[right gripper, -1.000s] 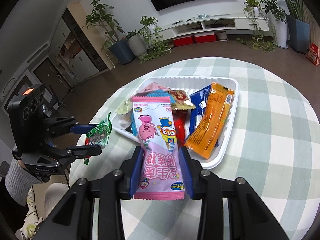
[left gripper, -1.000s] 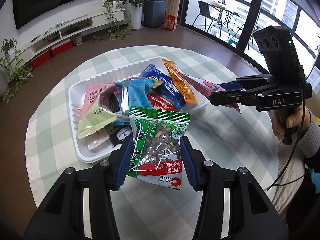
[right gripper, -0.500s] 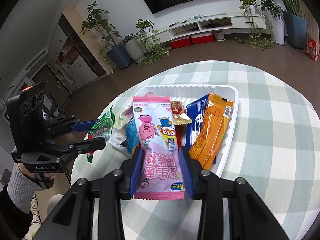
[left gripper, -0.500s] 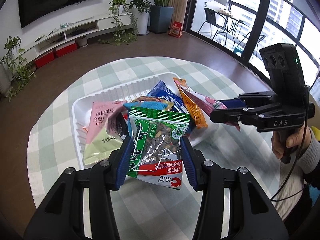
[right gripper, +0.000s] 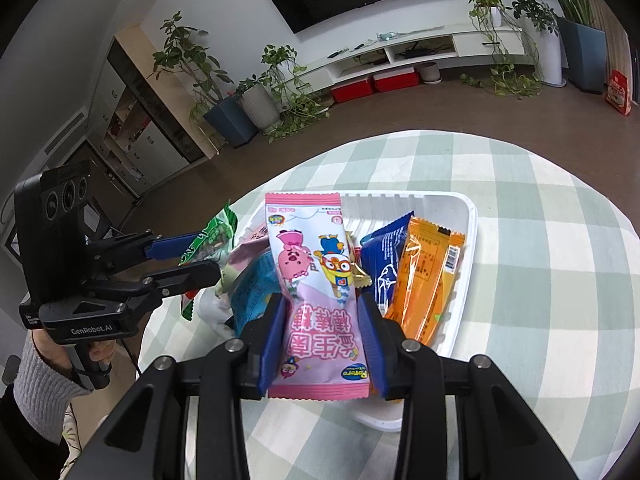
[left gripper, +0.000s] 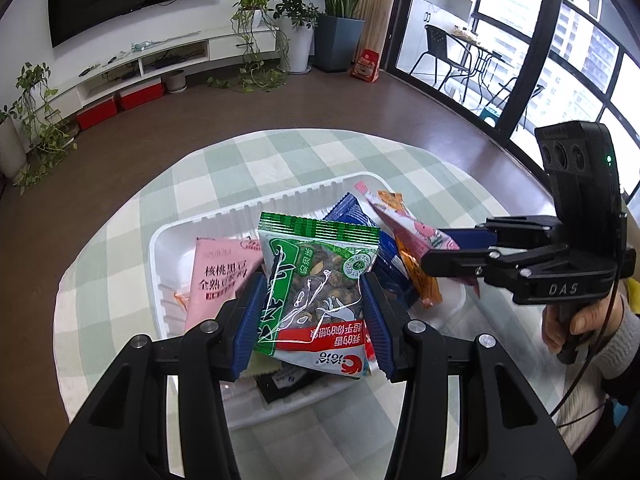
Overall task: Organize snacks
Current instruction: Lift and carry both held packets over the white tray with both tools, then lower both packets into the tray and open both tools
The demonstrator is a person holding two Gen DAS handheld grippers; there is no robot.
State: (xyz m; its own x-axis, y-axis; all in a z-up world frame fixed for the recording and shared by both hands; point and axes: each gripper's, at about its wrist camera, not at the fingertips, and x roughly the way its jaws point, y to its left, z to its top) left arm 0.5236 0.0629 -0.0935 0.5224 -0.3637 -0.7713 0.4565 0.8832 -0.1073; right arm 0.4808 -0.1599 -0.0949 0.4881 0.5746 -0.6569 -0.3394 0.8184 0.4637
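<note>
Checked tablecloth (left gripper: pixel 280 160) under white tray (left gripper: pixel 168 240); left claw (left gripper: pixel 312 304) grips green packet (left gripper: pixel 316 280), right claw (right gripper: pixel 320 320) pink packet (right gripper: pixel 312 272).

My left hand-held gripper (left gripper: pixel 316 312) and right hand-held gripper (right gripper: pixel 320 328) are matte black with blue ribbed pads and silver screws. One body reads "GenRobot.AI", the other "DAS". A black cable trails. My sleeves (right gripper: pixel 40 392) are grey ribbed knit.
</note>
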